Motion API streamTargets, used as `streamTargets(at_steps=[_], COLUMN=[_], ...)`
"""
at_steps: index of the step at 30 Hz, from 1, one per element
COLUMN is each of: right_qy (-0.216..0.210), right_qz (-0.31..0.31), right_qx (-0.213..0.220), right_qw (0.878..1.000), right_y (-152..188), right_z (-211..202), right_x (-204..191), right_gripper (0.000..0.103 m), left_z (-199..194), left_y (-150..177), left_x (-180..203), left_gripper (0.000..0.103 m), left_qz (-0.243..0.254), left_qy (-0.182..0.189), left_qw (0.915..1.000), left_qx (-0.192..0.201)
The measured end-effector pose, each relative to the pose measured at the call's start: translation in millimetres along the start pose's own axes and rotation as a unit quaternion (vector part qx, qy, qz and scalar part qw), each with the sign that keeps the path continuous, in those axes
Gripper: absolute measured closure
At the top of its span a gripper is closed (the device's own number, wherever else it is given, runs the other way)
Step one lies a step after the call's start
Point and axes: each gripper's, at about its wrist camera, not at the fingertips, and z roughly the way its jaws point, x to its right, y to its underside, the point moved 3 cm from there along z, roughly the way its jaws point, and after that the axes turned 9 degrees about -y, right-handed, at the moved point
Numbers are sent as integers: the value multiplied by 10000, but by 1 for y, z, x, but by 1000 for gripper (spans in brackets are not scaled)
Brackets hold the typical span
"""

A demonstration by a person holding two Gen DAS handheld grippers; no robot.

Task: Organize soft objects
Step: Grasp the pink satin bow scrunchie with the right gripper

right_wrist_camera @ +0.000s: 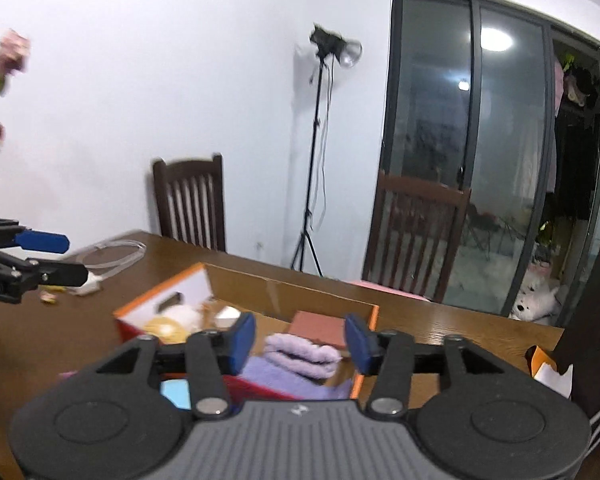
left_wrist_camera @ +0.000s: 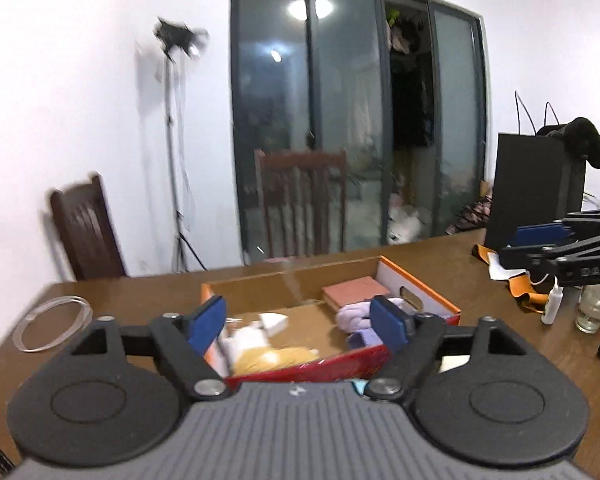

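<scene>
An open orange-and-red cardboard box [left_wrist_camera: 416, 282] [right_wrist_camera: 140, 322] sits on the wooden table. Inside lie a yellow and white plush toy [left_wrist_camera: 268, 354] [right_wrist_camera: 168, 324], folded lilac cloths [left_wrist_camera: 354, 316] [right_wrist_camera: 300, 350] and a pink flat pad [left_wrist_camera: 354, 290] [right_wrist_camera: 320, 326]. My left gripper [left_wrist_camera: 300, 320] is open and empty, held above the box's near edge. My right gripper [right_wrist_camera: 300, 340] is open and empty, above the lilac cloths. Each gripper also shows in the other's view, the right one [left_wrist_camera: 540, 248] at the right edge and the left one [right_wrist_camera: 56, 256] at the left edge.
A coiled clear cable [left_wrist_camera: 52, 320] [right_wrist_camera: 112, 254] lies on the table's left. A black bag [left_wrist_camera: 536, 184], a glass [left_wrist_camera: 592, 312] and a small white bottle [left_wrist_camera: 550, 304] stand at the right. Two wooden chairs [left_wrist_camera: 300, 200] [right_wrist_camera: 190, 200] and a light stand [right_wrist_camera: 320, 152] are behind the table.
</scene>
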Motion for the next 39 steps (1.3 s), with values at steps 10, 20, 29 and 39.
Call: streamTargets(at_steps=[10,20,29,39], right_qy=[-424,-737,-847,-1103], right_qz=[380,663,891,1017], right_qx=[472,-197,-452,-630], right_qw=[9973,9949,9914,9867], right_y=[63,122,111,88], right_z=[-70,-55,7,78], right_x=[-67,-100,-98,-94], right_gripper=[40,40,41,41], left_z=[-97,-75,30,40], left_y=[68,122,128,144], left_x=[-5,-18,-66,-43], left_gripper=[8,10,39,80], left_qz=[-355,-859,-2192,-1321], left_qy=[-174,-128,-480,73], left_qw=[9991,9938,9658,9823], left_qx=[175,-691,-1301,-1325])
